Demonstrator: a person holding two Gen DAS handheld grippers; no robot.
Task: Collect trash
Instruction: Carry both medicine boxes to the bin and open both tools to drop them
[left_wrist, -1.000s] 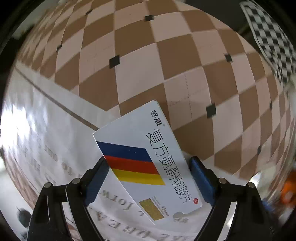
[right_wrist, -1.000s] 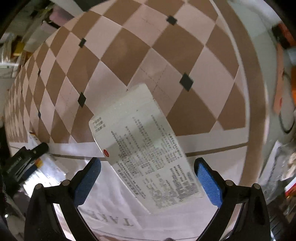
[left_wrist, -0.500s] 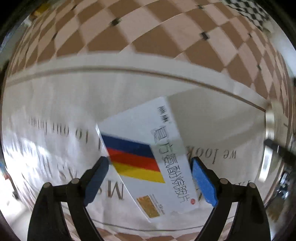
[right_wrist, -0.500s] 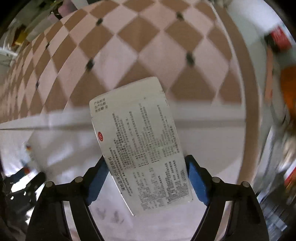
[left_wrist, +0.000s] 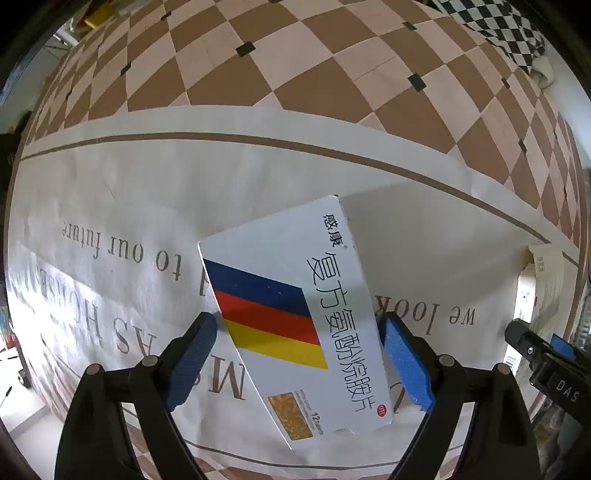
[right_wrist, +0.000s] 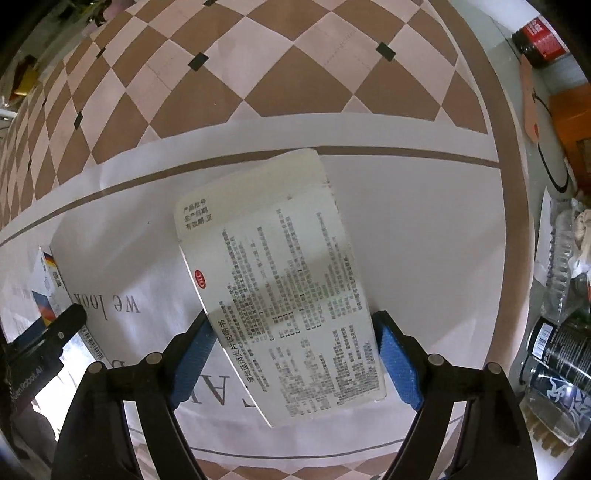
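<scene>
A: Between the blue pads of the left gripper (left_wrist: 299, 363) sits a white cardboard medicine box with blue, red and yellow stripes (left_wrist: 295, 321), clamped at both edges. The right gripper (right_wrist: 293, 360) pinches a second white carton printed with small black text (right_wrist: 284, 295) the same way.

B: Beneath both?

A: A white paper bag with brown lettering (left_wrist: 147, 206), lying on the checked floor (left_wrist: 295, 66).

B: So the step?

A: Carrying, I'd judge; next each carton needs lining up over the bag's mouth, which I can't locate, then release.

B: Changed from a second ago?

A: Then tiles filled the view ahead; now the bag does. The right pads stood apart from their carton then.
</scene>
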